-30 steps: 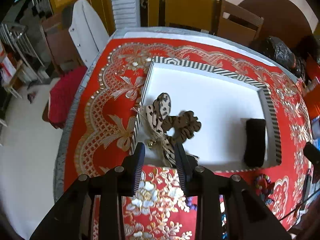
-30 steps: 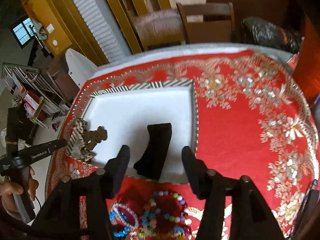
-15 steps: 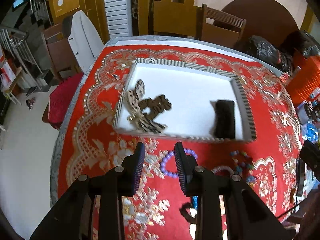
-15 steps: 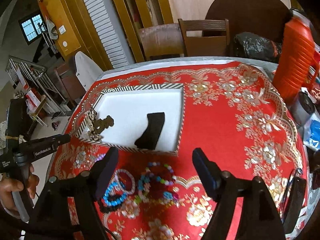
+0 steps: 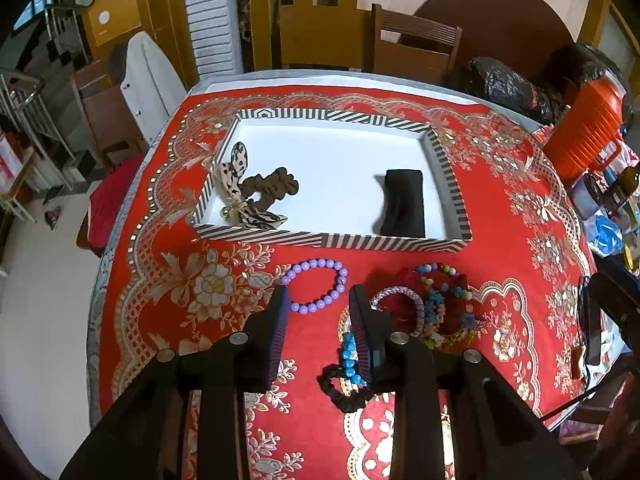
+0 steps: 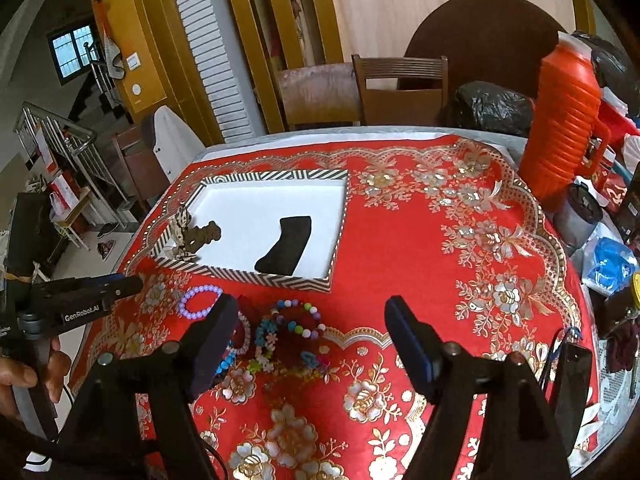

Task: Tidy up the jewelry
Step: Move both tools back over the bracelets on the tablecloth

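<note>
Your right gripper (image 6: 308, 332) hangs wide open and empty, your left gripper (image 5: 318, 320) narrowly parted and empty, both near the beaded bracelets (image 6: 296, 320) lying just before the black-and-white striped tray (image 5: 332, 240).

Left gripper (image 5: 318, 330) hangs empty, fingers apart, over purple bead bracelet (image 5: 316, 290); striped tray (image 5: 332, 241) apparently holds scrunchies.

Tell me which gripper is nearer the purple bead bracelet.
Left. The left gripper hovers right over the purple bead bracelet; the right gripper sits over the colourful pile beside it.
</note>
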A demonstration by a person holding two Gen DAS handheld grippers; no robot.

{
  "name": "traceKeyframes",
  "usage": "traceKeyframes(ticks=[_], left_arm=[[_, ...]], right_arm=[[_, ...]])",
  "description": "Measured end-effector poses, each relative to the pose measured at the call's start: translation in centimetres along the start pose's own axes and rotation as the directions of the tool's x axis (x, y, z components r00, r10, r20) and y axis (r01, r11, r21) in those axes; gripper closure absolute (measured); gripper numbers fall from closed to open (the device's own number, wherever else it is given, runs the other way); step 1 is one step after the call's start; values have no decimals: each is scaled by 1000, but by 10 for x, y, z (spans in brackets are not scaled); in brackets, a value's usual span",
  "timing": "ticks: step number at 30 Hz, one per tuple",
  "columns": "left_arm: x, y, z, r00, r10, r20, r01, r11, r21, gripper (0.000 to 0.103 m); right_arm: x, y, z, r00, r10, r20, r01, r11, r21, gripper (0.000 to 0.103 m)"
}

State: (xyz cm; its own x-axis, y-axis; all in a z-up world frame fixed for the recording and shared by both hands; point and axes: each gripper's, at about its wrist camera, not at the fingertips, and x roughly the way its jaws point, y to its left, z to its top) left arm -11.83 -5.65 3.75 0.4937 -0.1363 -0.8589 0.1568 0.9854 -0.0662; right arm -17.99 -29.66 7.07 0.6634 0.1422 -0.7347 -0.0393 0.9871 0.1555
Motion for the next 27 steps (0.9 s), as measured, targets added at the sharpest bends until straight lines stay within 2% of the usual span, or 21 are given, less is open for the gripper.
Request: traceKeyframes(ticks=[23, 27], left_arm=[[6, -3, 0, 1000, -11, -22, 11, 1000, 12, 86], [10, 3, 0, 998, -41, -37, 41, 999, 0, 86]], right_arm=[[4, 9, -3, 1000, 4, -21, -4, 1000, -2, 24], [10, 7, -6, 999, 9, -36, -9, 1000, -4, 24]])
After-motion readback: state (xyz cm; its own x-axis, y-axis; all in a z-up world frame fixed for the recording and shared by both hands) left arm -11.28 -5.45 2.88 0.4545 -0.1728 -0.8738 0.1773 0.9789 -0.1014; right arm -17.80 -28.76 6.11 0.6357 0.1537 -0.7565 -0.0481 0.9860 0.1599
